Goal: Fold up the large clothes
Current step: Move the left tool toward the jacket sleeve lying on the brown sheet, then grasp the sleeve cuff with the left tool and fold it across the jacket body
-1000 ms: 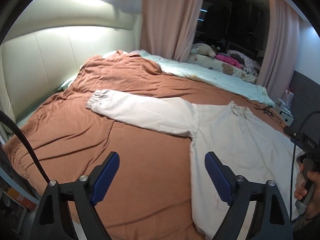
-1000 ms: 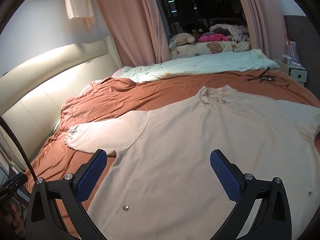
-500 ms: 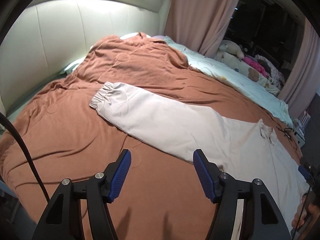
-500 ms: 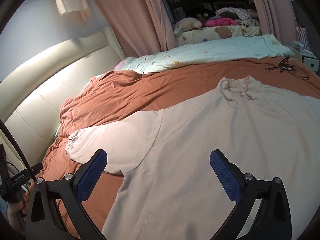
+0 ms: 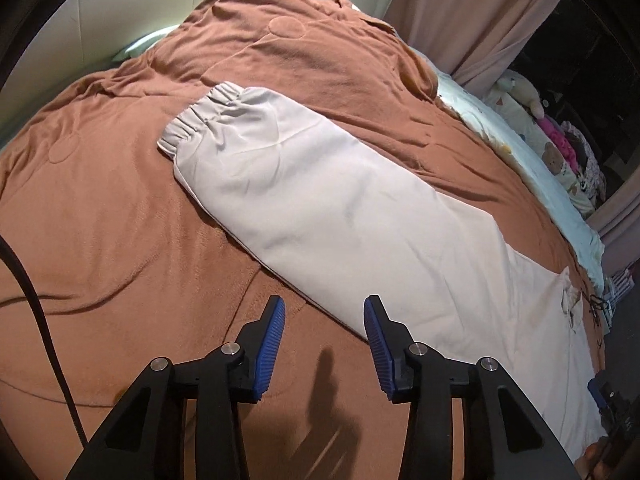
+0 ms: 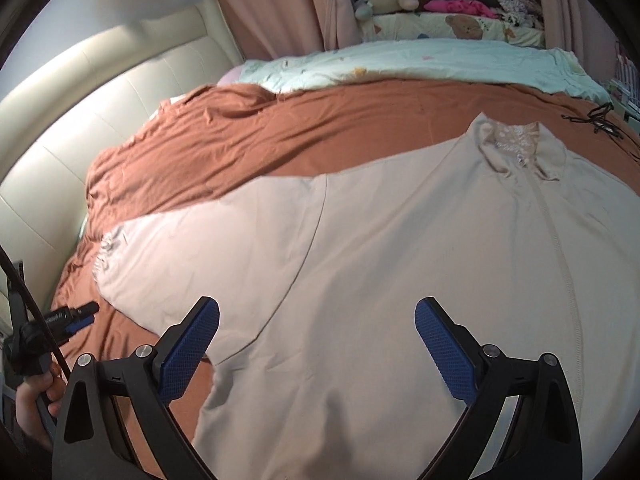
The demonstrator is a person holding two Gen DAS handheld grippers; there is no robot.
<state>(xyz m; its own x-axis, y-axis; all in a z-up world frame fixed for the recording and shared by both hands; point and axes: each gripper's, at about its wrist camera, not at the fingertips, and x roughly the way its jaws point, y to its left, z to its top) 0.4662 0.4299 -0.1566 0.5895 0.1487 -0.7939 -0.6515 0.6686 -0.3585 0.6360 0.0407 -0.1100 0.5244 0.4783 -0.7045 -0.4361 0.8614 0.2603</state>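
Note:
A large beige zip-up jacket lies spread flat, front up, on a rust-brown bedspread. Its one sleeve stretches out to the side and ends in an elastic cuff. My left gripper is open and empty, low over the bedspread just short of the sleeve's near edge. It also shows in the right wrist view. My right gripper is wide open and empty above the jacket's body, near the armpit seam. The collar lies at the far side.
A padded cream headboard runs along the left. A pale green quilt lies beyond the bedspread, with soft toys and curtains behind. A black cable lies near the collar.
My left gripper has dropped lower and moved in close to the sleeve, with its fingers narrowing. My right gripper has come nearer over the jacket's body and stays wide open.

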